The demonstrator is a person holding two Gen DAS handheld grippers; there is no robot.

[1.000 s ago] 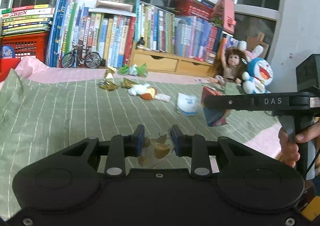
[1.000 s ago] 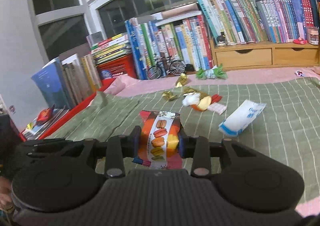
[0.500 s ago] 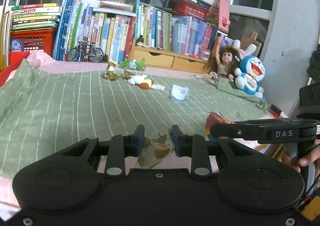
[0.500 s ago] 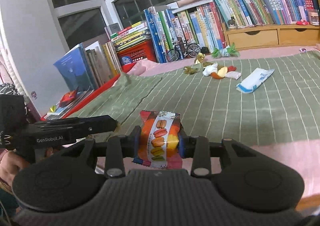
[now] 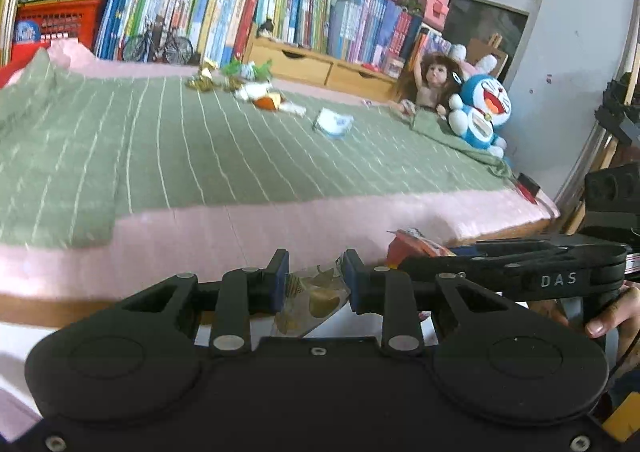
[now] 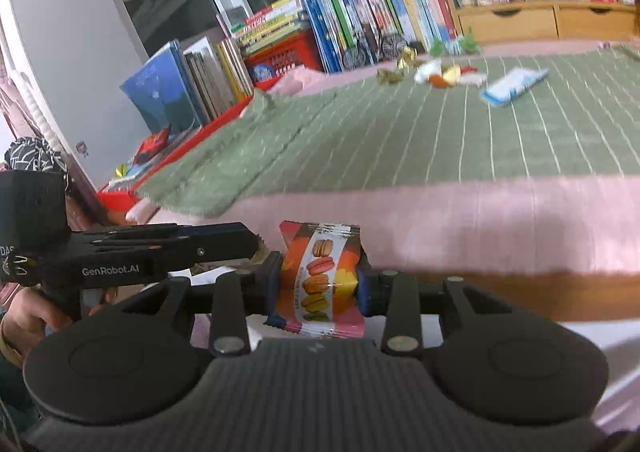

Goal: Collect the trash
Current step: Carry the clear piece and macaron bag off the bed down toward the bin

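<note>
My left gripper (image 5: 315, 280) is shut on a clear crumpled wrapper (image 5: 310, 298) with gold spots, held off the near edge of the bed. My right gripper (image 6: 318, 280) is shut on an orange macaron snack packet (image 6: 320, 276), also past the bed's front edge. Each gripper shows beside the other: the right one (image 5: 404, 256) with the packet (image 5: 412, 246), the left one (image 6: 256, 242) at the left. More trash lies far back on the green striped blanket (image 5: 200, 155): gold wrappers (image 5: 202, 77), a white and orange wrapper (image 5: 266, 97), a white and blue packet (image 5: 333, 123).
Books (image 5: 240, 11) and a wooden drawer unit (image 5: 316, 65) line the back. A doll (image 5: 430, 83) and a blue plush toy (image 5: 480, 111) sit at the right end of the bed. A red basket (image 6: 276, 55) and standing books (image 6: 180, 87) are on the left. A hand (image 5: 612, 316) holds the right gripper.
Both grippers have pulled back from over the blanket to past the bed's pink front edge and sunk lower, each still holding its wrapper. The trash on the blanket now looks farther away.
</note>
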